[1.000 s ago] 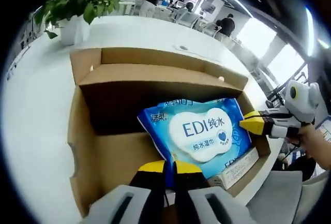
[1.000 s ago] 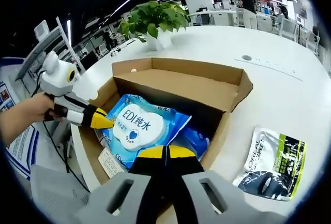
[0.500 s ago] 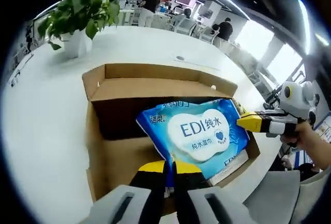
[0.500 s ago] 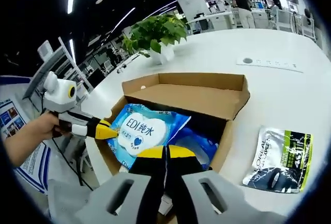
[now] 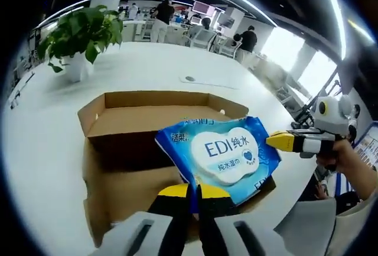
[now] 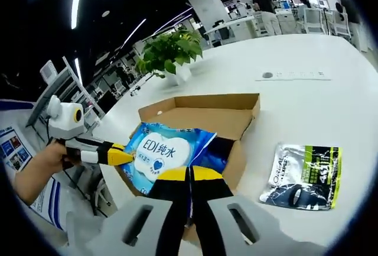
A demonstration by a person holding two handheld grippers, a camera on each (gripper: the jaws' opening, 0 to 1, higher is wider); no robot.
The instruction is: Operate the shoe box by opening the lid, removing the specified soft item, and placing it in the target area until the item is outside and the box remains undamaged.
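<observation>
Left gripper view: left gripper (image 5: 193,192) clenched on blue wet-wipes pack (image 5: 221,155), held above open cardboard shoe box (image 5: 136,149). Right gripper (image 6: 190,176) grips opposite edge. Silver-green sachet (image 6: 304,176) on white table (image 6: 307,102) beside box.

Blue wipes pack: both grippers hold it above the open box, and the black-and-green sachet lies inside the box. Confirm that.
Not quite. The black-and-green sachet lies on the white table beside the box, not inside it; the right gripper view shows this. The rest stands: the left gripper and the right gripper hold the blue wipes pack above the open box.
</observation>
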